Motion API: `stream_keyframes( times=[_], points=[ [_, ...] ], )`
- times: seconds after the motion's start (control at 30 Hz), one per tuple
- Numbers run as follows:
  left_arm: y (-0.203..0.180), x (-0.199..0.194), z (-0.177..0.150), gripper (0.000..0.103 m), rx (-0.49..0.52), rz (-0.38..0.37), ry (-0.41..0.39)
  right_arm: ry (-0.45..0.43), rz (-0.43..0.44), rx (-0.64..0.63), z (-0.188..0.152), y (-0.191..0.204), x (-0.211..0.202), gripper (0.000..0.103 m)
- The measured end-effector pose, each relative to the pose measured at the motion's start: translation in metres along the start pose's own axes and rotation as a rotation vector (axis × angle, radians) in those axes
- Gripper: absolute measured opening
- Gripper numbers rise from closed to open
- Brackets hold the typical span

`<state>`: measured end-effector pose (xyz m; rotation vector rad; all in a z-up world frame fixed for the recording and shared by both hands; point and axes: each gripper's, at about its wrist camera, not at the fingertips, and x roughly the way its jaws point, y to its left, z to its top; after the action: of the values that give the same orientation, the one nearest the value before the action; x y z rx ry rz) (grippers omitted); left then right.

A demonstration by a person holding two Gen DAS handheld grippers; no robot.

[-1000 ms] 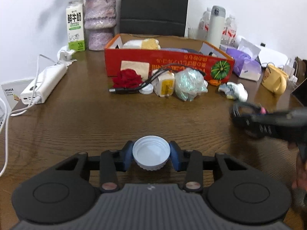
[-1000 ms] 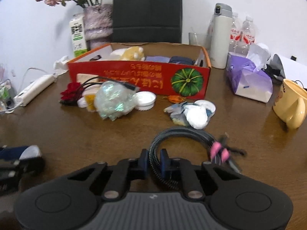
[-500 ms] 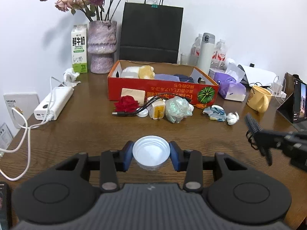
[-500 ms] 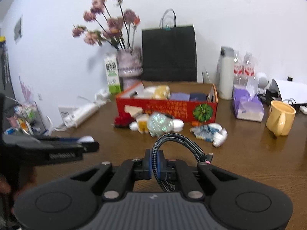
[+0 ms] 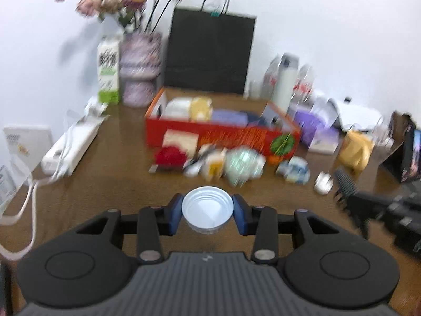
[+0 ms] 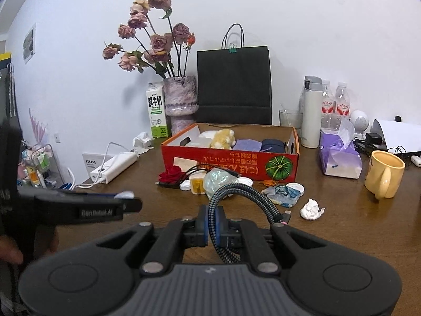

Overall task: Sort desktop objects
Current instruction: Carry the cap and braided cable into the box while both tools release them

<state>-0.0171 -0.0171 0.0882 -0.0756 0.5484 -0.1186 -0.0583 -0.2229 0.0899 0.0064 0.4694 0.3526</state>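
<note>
Overhead, white wall; cluttered brown table; hand-held grippers clamping white cap, braided cable.

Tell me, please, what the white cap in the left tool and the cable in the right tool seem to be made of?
The white cap looks like moulded plastic, smooth and slightly glossy, with concentric rings inside; a thin metal lid cannot be ruled out. The cable looks sheathed in woven fabric braid, matte, with a black-and-grey checked weave; its core is hidden.

White cap, blk/blue braided cable, red box w/ green pumpkin print, yellow mug.
</note>
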Motion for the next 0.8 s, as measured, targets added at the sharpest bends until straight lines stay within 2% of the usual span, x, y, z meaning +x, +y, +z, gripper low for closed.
stream_keyframes(
  times=[0.1, 0.23, 0.3, 0.37, 0.47, 0.53, 0.63, 0.7, 0.73, 0.77, 0.8],
  points=[
    [-0.007, 0.011, 0.035, 0.041, 0.046, 0.032, -0.064, -0.05, 0.007, -0.004, 0.025, -0.006, 0.01, 0.004],
    [-0.001, 0.045, 0.098, 0.041, 0.055, 0.033, -0.094, -0.115, 0.013, -0.034, 0.079, -0.016, 0.041, 0.004],
    [0.0, 0.071, 0.131, 0.041, 0.099, 0.014, -0.091, -0.116, 0.014, -0.068, 0.108, -0.021, 0.07, 0.004],
    [0.004, 0.112, 0.161, 0.041, 0.115, -0.011, -0.033, -0.09, 0.021, -0.102, 0.137, -0.028, 0.111, 0.004],
    [0.008, 0.179, 0.187, 0.041, 0.113, -0.046, 0.083, 0.009, 0.018, -0.126, 0.176, -0.042, 0.196, 0.004],
    [0.007, 0.218, 0.191, 0.041, 0.124, -0.056, 0.128, 0.104, 0.03, -0.117, 0.187, -0.052, 0.255, 0.004],
    [0.008, 0.275, 0.179, 0.041, 0.153, 0.023, 0.177, 0.249, 0.04, -0.042, 0.191, -0.073, 0.339, 0.004],
    [0.011, 0.298, 0.17, 0.043, 0.159, 0.029, 0.229, 0.332, 0.098, 0.039, 0.185, -0.087, 0.383, 0.005],
    [0.012, 0.307, 0.166, 0.045, 0.163, 0.025, 0.238, 0.375, 0.124, 0.049, 0.181, -0.089, 0.398, 0.005],
    [0.013, 0.313, 0.162, 0.052, 0.165, 0.024, 0.243, 0.414, 0.132, 0.048, 0.175, -0.088, 0.41, 0.006],
    [0.014, 0.316, 0.16, 0.058, 0.164, 0.018, 0.248, 0.43, 0.11, 0.041, 0.169, -0.089, 0.418, 0.01]
  ],
)
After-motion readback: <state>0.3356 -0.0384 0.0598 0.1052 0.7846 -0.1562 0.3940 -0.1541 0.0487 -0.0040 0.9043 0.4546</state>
